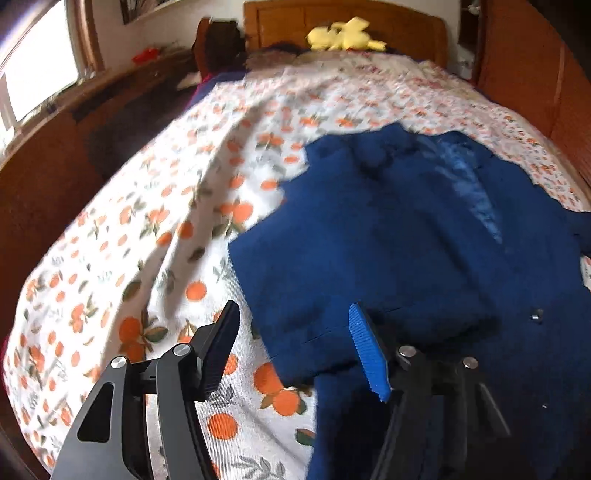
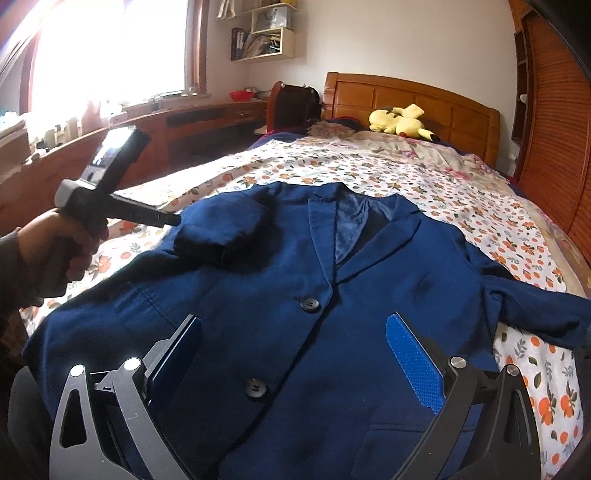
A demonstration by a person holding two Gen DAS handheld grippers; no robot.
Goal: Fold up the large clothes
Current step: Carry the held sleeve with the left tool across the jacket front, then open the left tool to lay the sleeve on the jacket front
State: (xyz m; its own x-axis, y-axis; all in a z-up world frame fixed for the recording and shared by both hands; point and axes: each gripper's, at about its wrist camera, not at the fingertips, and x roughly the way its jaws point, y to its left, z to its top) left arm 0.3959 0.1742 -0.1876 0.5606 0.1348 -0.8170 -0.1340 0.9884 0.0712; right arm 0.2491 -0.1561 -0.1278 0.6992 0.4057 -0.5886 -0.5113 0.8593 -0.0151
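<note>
Fabric fills the right half of the left wrist view: the navy blazer (image 1: 406, 236) lies flat on the orange-print bedspread (image 1: 140, 229), running lengthwise up toward the headboard (image 1: 343, 26), and the left gripper (image 1: 295, 347) hangs over its near-left edge with jaws apart and nothing between them. Its blue pad sits over the cloth, its black one over the bedspread. From the right wrist view, the blazer (image 2: 295, 280) lies face up, buttoned, lapels showing, one sleeve (image 2: 225, 229) already folded across the chest, the other sleeve (image 2: 535, 299) trailing out to the right. The right gripper (image 2: 293, 354), open and empty, is nearer that loose sleeve, likely the next fold.
</note>
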